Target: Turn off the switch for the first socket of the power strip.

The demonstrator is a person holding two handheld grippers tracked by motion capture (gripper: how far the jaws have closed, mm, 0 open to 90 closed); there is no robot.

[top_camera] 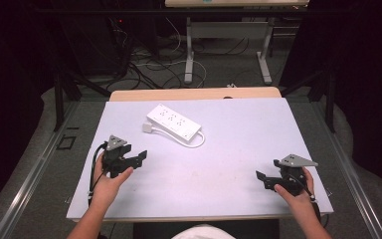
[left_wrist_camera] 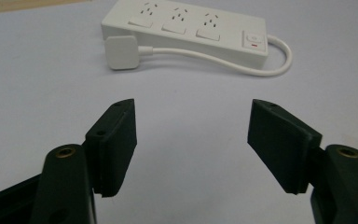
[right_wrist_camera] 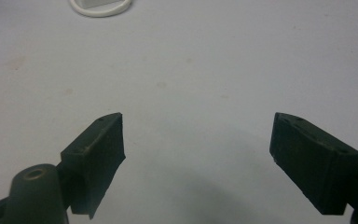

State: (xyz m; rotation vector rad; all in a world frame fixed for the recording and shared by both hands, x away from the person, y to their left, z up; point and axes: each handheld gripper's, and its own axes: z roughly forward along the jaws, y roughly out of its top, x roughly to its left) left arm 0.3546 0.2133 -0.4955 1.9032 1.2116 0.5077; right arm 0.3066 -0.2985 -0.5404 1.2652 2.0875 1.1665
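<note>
A white power strip (top_camera: 174, 122) (left_wrist_camera: 186, 25) lies on the white mat toward the far middle, its short cable looped round its right end back to a white plug (top_camera: 147, 127) (left_wrist_camera: 122, 52) beside its left end. My left gripper (top_camera: 138, 161) (left_wrist_camera: 192, 133) is held at the near left, open and empty, jaws aimed at the strip. My right gripper (top_camera: 260, 179) (right_wrist_camera: 196, 154) is held at the near right, open, with nothing between its jaws. The cable loop (right_wrist_camera: 101, 8) peeks in at the top of the right gripper view.
The white mat (top_camera: 238, 139) covers a wooden table whose bare far edge (top_camera: 194, 93) shows. Beyond it are a desk frame (top_camera: 226, 45) and cables on the floor (top_camera: 154, 67). Dark frame posts stand at both sides.
</note>
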